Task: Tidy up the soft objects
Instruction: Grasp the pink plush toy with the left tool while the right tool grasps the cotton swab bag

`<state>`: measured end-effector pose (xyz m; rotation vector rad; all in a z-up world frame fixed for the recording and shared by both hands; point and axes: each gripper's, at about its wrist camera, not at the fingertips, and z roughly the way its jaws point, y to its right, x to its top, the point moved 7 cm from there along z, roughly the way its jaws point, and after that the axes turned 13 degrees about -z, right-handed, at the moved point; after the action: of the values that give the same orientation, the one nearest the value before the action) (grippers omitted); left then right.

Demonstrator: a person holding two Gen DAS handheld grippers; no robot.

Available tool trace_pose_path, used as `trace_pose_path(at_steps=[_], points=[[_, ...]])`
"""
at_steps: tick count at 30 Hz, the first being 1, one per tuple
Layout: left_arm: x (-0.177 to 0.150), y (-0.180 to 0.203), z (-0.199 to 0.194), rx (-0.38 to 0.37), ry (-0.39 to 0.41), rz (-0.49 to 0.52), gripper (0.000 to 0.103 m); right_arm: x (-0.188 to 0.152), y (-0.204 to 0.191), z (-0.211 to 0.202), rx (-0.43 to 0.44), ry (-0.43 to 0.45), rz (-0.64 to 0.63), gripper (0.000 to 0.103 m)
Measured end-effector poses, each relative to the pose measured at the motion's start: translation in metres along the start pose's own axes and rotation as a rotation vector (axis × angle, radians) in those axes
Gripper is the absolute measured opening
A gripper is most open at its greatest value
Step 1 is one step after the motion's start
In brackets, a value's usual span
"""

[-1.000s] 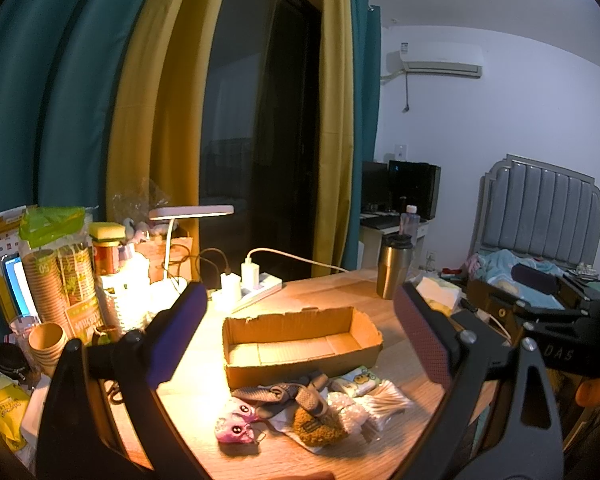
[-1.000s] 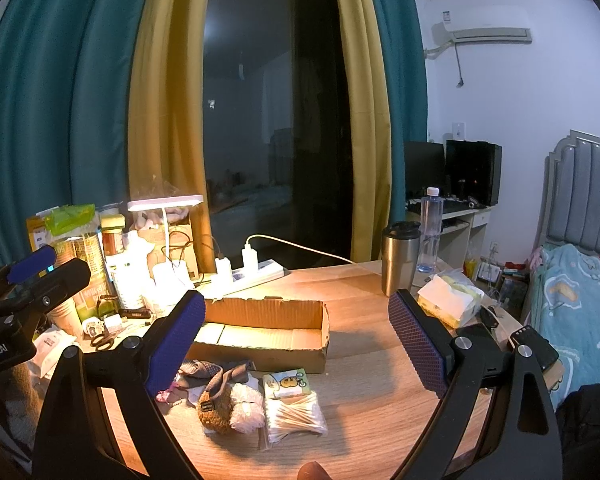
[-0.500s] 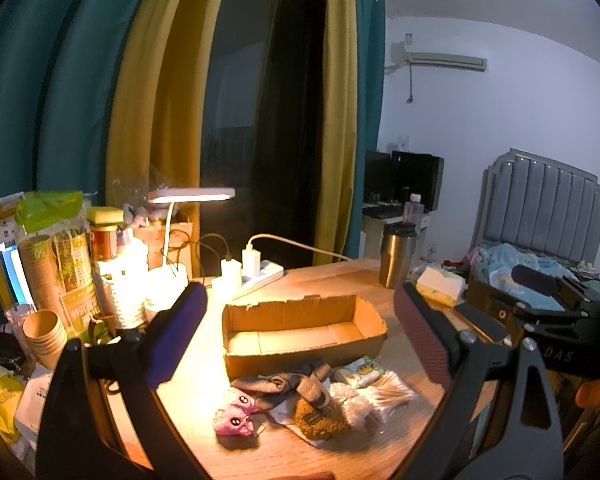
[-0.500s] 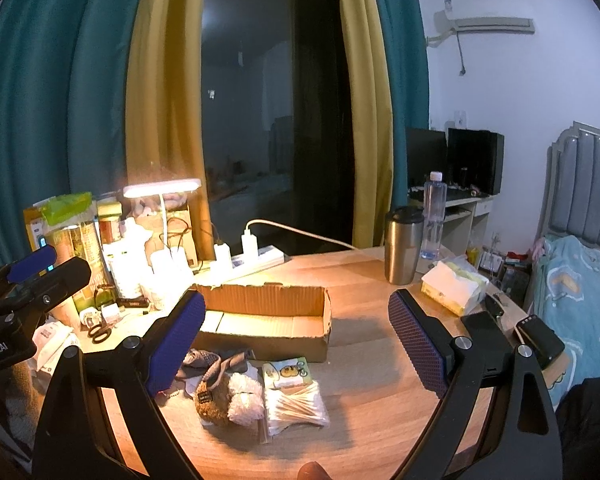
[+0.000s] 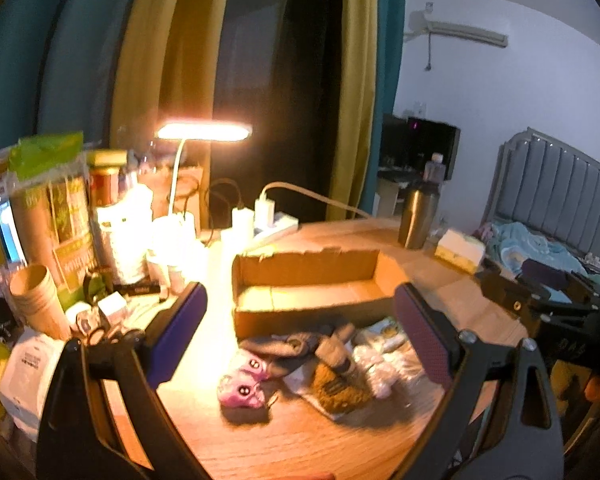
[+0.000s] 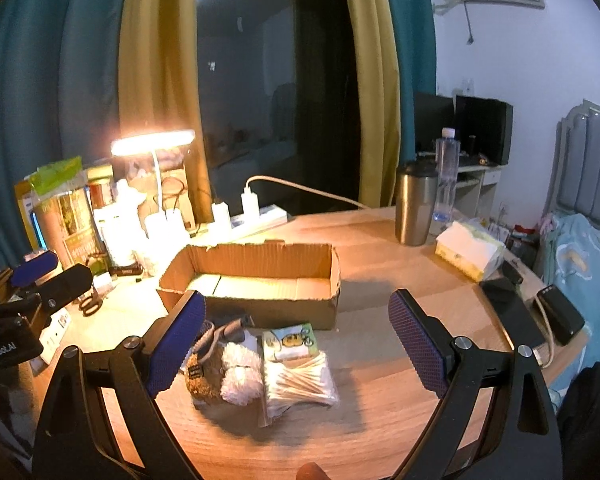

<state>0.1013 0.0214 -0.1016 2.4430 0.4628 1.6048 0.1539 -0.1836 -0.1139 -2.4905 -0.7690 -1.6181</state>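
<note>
An empty open cardboard box (image 5: 312, 292) (image 6: 256, 280) lies on the wooden table. In front of it is a pile of small things: a purple plush (image 5: 242, 386), grey socks (image 5: 288, 346), a brown plush (image 5: 340, 384) (image 6: 204, 376), a white fluffy ball (image 6: 240, 372), a bag of cotton swabs (image 6: 300, 380) and a small green packet (image 6: 290, 342). My left gripper (image 5: 300, 332) is open and empty, above the pile. My right gripper (image 6: 292, 340) is open and empty, above the pile too. The left gripper shows at the left edge of the right wrist view (image 6: 32, 280).
A lit desk lamp (image 5: 204, 132), paper cups (image 5: 40, 304), packets and bottles crowd the table's left. A power strip (image 6: 256, 216), steel tumbler (image 6: 414, 204), tissue pack (image 6: 468, 250) and dark devices (image 6: 556, 312) stand at the back and right. A bed (image 6: 580, 256) is right.
Both grippers have tilted down and moved closer to the box and the pile. Both stay open and empty.
</note>
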Motion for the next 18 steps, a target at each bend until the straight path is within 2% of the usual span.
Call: trace_pose_path(at_steps=[18], points=[[-0.075, -0.071, 0.087, 0.163, -0.258, -0.068, 0.095, -0.064, -0.003, 0.088, 0.055, -0.22, 0.034, 0.095]])
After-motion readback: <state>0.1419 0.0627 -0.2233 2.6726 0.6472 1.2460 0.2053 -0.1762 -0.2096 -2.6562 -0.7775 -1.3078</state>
